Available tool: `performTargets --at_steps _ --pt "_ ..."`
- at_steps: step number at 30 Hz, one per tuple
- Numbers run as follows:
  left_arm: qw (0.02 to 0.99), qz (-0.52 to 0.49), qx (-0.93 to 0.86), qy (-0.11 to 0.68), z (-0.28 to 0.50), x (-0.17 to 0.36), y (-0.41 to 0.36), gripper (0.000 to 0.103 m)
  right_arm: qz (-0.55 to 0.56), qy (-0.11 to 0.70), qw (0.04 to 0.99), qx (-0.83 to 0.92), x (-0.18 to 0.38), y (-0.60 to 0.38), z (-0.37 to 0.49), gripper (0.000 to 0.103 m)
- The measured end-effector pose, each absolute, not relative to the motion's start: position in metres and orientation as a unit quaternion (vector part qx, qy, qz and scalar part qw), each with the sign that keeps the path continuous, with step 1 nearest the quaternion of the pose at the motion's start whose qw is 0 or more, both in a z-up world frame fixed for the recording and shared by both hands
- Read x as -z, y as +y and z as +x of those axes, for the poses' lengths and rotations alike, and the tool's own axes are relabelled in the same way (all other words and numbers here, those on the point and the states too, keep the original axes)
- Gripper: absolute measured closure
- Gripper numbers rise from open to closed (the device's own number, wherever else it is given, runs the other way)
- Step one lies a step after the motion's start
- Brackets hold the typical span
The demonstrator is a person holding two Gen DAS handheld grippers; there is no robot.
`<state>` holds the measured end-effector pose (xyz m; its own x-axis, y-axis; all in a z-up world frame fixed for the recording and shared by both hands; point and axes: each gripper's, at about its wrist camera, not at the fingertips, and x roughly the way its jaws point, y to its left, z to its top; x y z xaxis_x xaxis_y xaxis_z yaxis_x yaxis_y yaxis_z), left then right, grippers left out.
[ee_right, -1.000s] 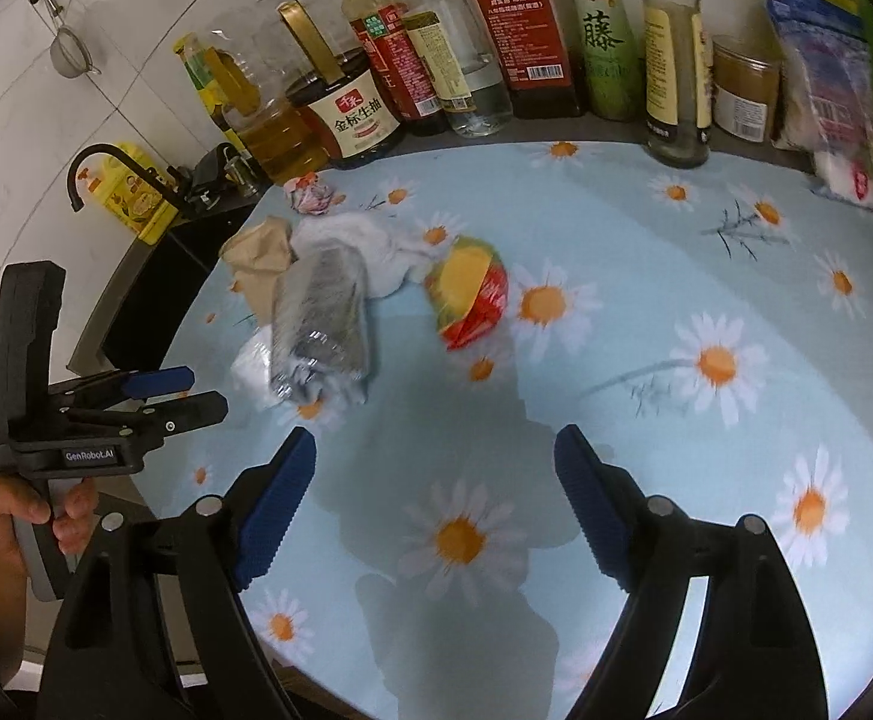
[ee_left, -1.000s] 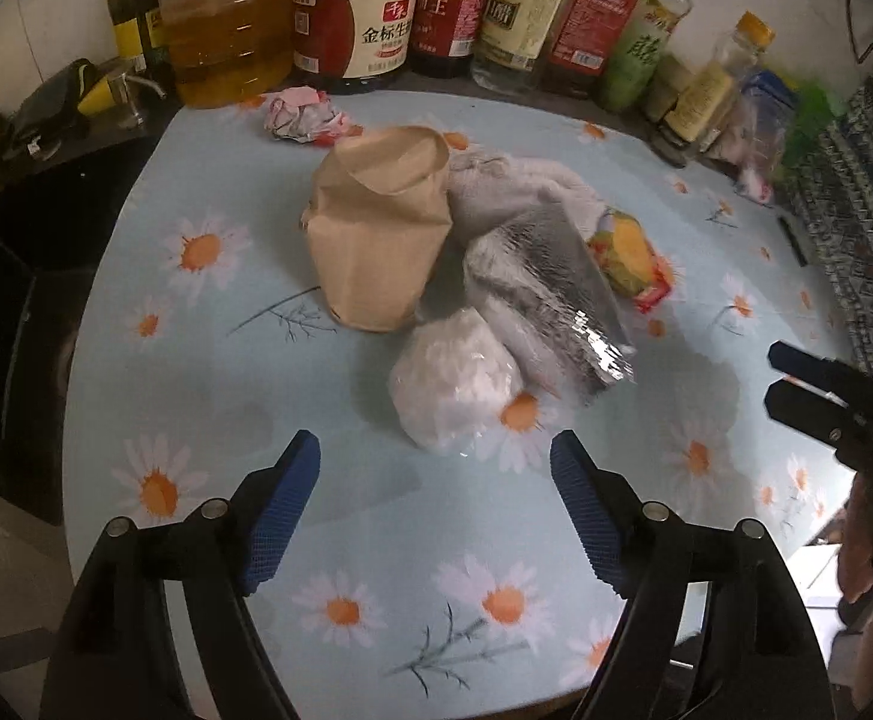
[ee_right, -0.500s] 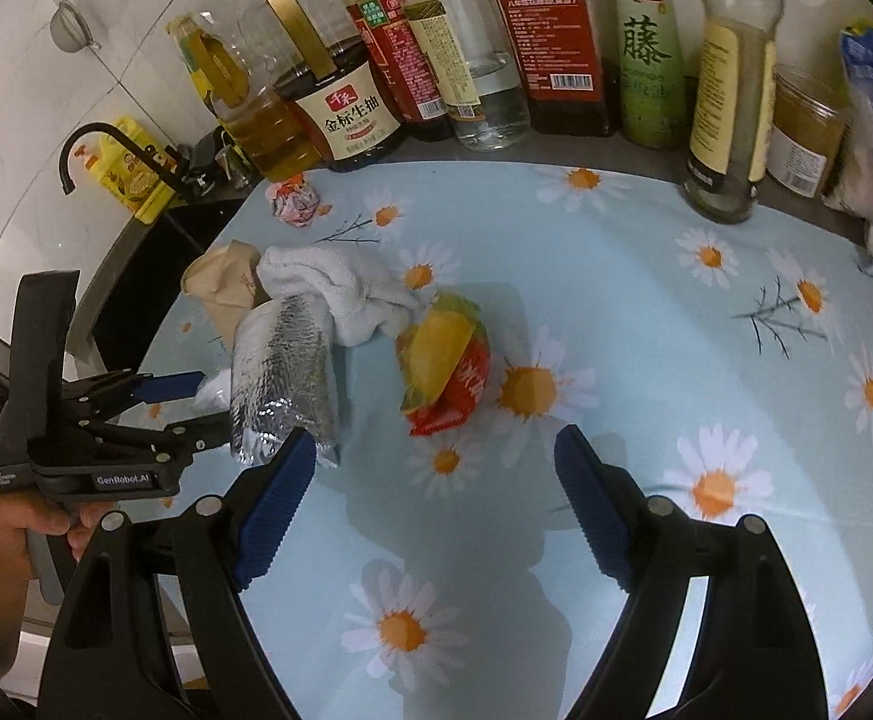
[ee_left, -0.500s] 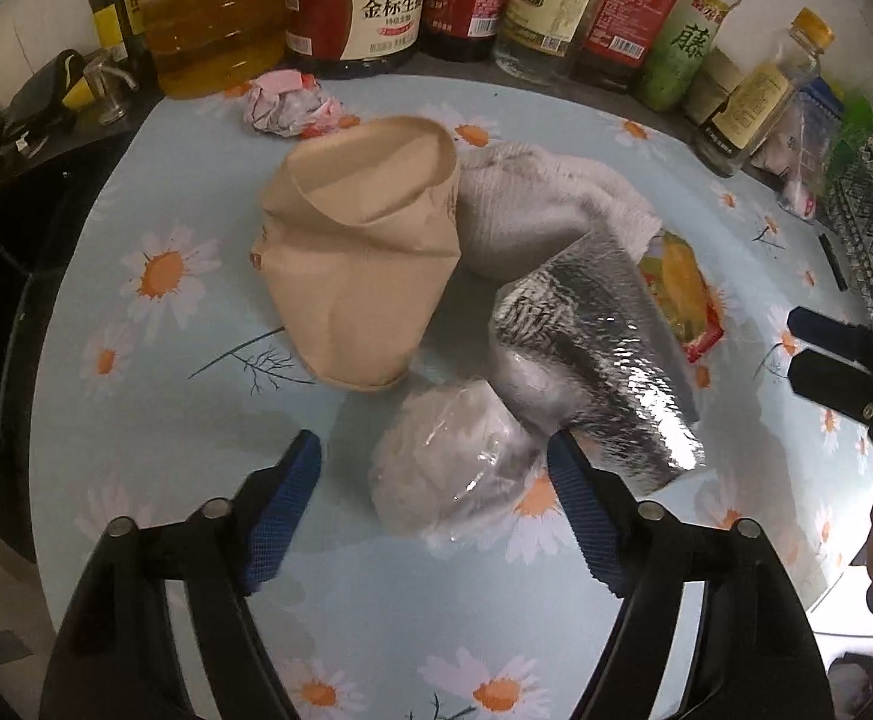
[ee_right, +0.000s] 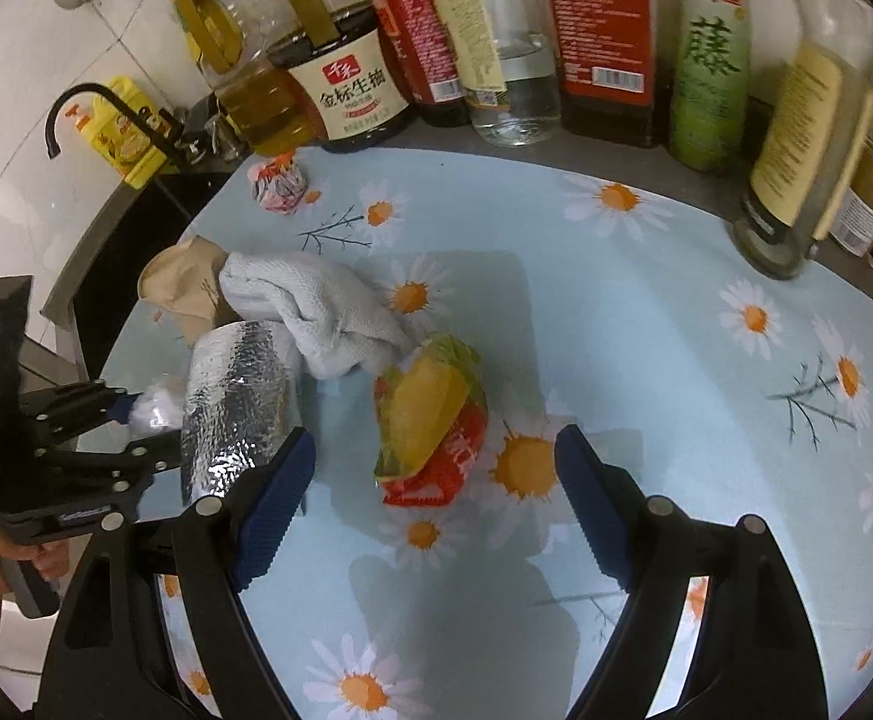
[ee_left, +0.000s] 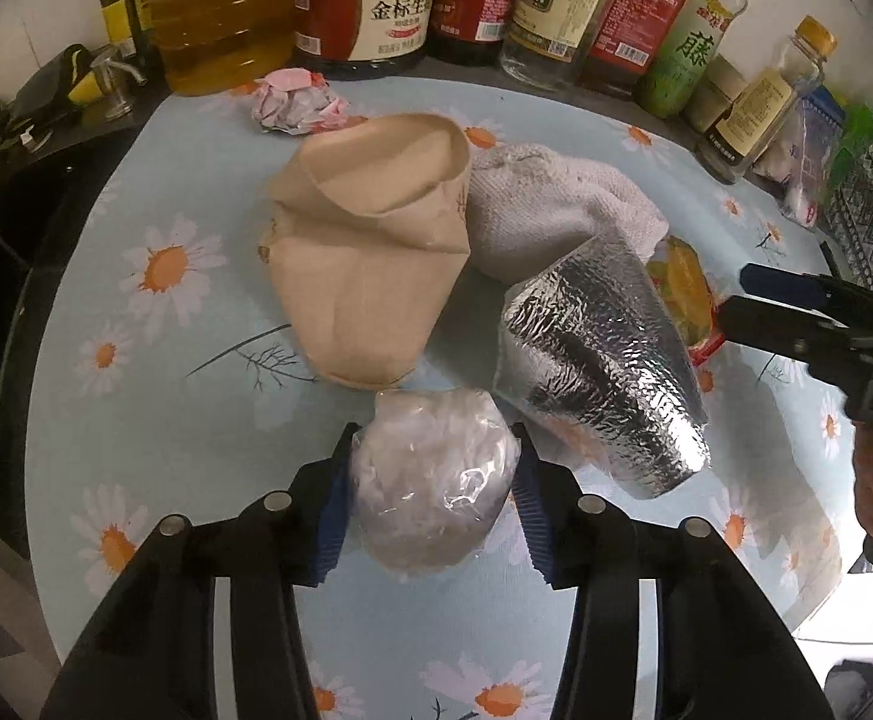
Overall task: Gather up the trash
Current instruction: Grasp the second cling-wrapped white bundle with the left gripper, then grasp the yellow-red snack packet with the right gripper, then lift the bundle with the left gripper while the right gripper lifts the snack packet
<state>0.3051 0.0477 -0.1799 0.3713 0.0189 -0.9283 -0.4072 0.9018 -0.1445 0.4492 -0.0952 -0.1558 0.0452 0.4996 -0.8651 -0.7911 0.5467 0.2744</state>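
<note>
The left gripper (ee_left: pixel 433 495) is clenched on a crumpled ball of clear plastic wrap (ee_left: pixel 430 480), its blue pads (ee_left: pixel 334 504) pressing both sides of the ball near the front edge of the daisy-print table (ee_left: pixel 136 420). Just behind the ball lie a crushed brown paper bag (ee_left: pixel 370 252) and a silver foil pouch (ee_left: pixel 604 360), the pouch touching a white cloth (ee_left: pixel 544 210) that rests against the bag. The right gripper (ee_right: pixel 436 498) stands wide open, holding nothing, its fingers apart on either side of a yellow-and-red snack wrapper (ee_right: pixel 430 420) that lies flat on the table between them; neither pad touches the wrapper. The left pad (ee_right: pixel 274 504) sits just beside the lower end of the foil pouch. A crumpled pink-and-white paper wad (ee_right: pixel 278 181) lies near the back edge, close to the row of bottles (ee_right: pixel 352 84).
</note>
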Motion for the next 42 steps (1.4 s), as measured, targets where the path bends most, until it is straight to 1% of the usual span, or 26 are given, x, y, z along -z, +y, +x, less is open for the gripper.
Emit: performTargets --at_steps 13,16,19,21,31,42 --pt "0.809 -0.213 -0.167 0.522 0.271 0.166 0.049 0.057 -0.213 0.503 0.71 -0.446 0.175 -0.064 0.443 0.022" --pt "0.807 -0.22 -0.171 0.521 0.262 0.164 0.046 0.057 -0.216 0.497 0.712 -0.445 0.176 -0.062 0.443 0.034" --pt "0.805 -0.22 -0.175 0.523 0.256 0.165 0.043 0.057 -0.231 0.487 0.717 -0.441 0.176 -0.06 0.441 0.041" --pt "0.803 -0.221 -0.179 0.524 0.251 0.167 0.043 0.057 -0.246 0.476 0.724 -0.435 0.176 -0.059 0.438 0.053" --pt "0.809 -0.225 -0.173 0.514 0.244 0.164 0.04 0.057 -0.215 0.491 0.721 -0.44 0.164 -0.081 0.428 0.053" --pt "0.833 -0.188 -0.106 0.51 0.238 0.155 0.034 0.057 -0.167 0.498 0.753 -0.396 0.14 -0.114 0.385 0.053"
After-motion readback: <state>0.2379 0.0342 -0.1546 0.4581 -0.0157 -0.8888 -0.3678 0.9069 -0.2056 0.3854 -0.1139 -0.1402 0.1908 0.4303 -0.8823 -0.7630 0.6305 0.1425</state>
